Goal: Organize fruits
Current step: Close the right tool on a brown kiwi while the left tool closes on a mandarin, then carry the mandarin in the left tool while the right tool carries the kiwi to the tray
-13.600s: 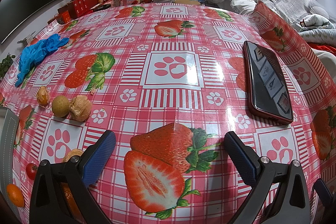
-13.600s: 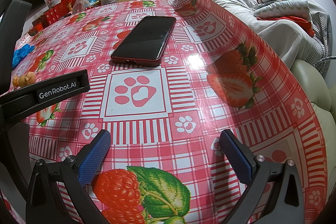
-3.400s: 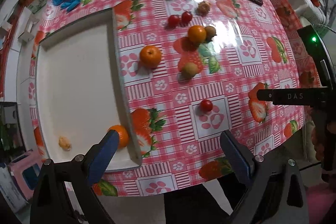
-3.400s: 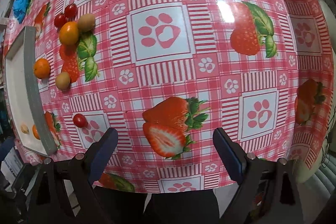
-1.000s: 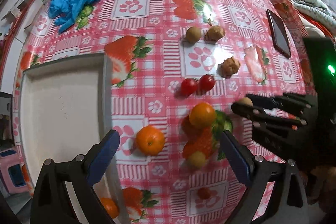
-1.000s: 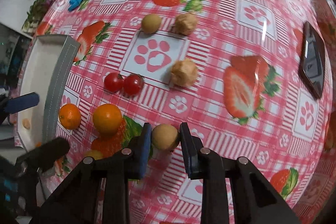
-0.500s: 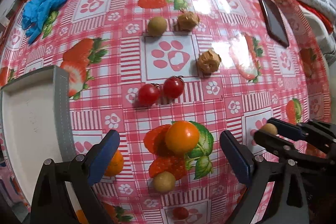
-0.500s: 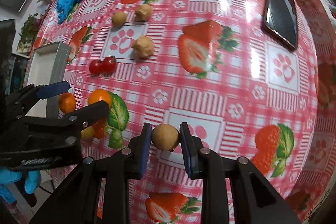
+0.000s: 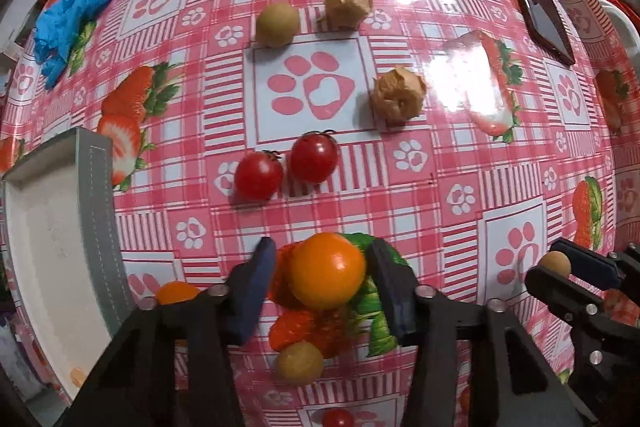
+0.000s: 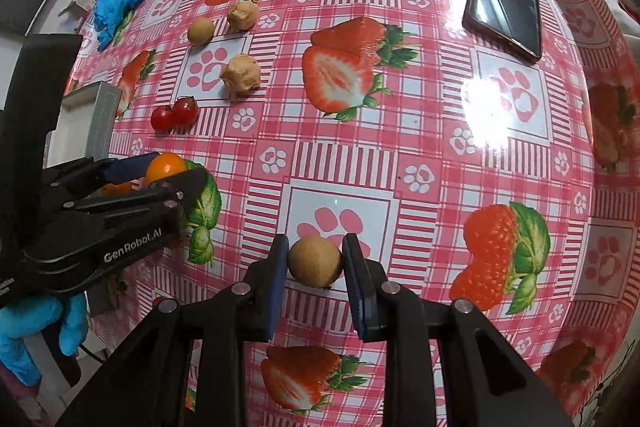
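My left gripper has its blue pads around an orange fruit on the strawberry tablecloth, closed nearly onto it; it also shows in the right wrist view. My right gripper is shut on a small round brown fruit, held above the cloth; it also shows in the left wrist view. Two cherry tomatoes, two wrinkled beige fruits, a green-brown fruit, a yellow fruit and a mandarin lie loose. The white tray is at the left.
A black phone lies at the far right of the table. Crumpled blue gloves lie at the far left. A small tomato sits near the table's front edge. Red boxes stand beyond the far left edge.
My left gripper has moved down onto the orange fruit and narrowed around it. My right gripper has lifted the brown fruit and carried it right, away from the cluster.
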`<action>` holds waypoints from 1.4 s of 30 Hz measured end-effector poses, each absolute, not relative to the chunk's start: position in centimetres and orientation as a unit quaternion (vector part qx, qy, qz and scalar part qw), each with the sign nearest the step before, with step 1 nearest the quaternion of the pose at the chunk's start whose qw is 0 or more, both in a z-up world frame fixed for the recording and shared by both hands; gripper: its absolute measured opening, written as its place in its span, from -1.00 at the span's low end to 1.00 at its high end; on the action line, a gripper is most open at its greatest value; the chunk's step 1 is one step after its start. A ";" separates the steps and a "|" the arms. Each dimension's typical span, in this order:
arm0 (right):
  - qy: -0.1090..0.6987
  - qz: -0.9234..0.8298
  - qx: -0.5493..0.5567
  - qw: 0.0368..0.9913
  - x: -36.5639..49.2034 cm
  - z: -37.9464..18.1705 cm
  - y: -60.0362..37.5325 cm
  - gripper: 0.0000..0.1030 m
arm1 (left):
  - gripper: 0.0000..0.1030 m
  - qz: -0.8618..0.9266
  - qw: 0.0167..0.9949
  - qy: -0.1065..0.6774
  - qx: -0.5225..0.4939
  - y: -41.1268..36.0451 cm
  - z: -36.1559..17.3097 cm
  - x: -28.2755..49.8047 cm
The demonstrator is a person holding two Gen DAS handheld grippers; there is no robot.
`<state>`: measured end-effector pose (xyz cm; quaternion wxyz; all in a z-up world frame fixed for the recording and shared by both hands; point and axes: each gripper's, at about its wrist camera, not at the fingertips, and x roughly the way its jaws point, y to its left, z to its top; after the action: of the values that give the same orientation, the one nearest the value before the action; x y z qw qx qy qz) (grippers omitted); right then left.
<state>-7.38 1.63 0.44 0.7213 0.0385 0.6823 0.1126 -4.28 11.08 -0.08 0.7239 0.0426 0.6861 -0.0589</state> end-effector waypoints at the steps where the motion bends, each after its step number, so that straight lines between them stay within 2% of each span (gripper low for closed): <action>1: 0.682 0.113 0.040 0.721 -7.4 0.5 1.6 -0.42 | -0.28 -0.060 0.723 0.687 0.038 11.2 -0.1 -4.3; 10: 0.677 0.127 0.043 0.723 -7.5 2.0 2.1 -0.42 | -0.27 -0.062 0.731 0.679 -0.025 15.1 3.7 -6.0; 20: 0.670 0.169 -0.005 0.723 -8.4 4.9 6.0 -0.42 | -0.27 0.001 0.751 0.656 -0.078 21.9 8.5 -12.1; 34: 0.660 0.184 -0.006 0.728 -10.1 6.8 19.1 -0.42 | -0.27 0.020 0.744 0.663 -0.078 34.5 7.7 -16.0; 42: 0.671 0.207 -0.015 0.712 -10.1 6.3 25.9 -0.42 | -0.27 0.020 0.733 0.676 -0.074 37.8 5.9 -16.8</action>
<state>-10.13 25.86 6.27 0.7122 -0.0152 0.6707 0.2068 -16.80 37.80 5.95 0.7326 -0.0738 0.6763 0.0200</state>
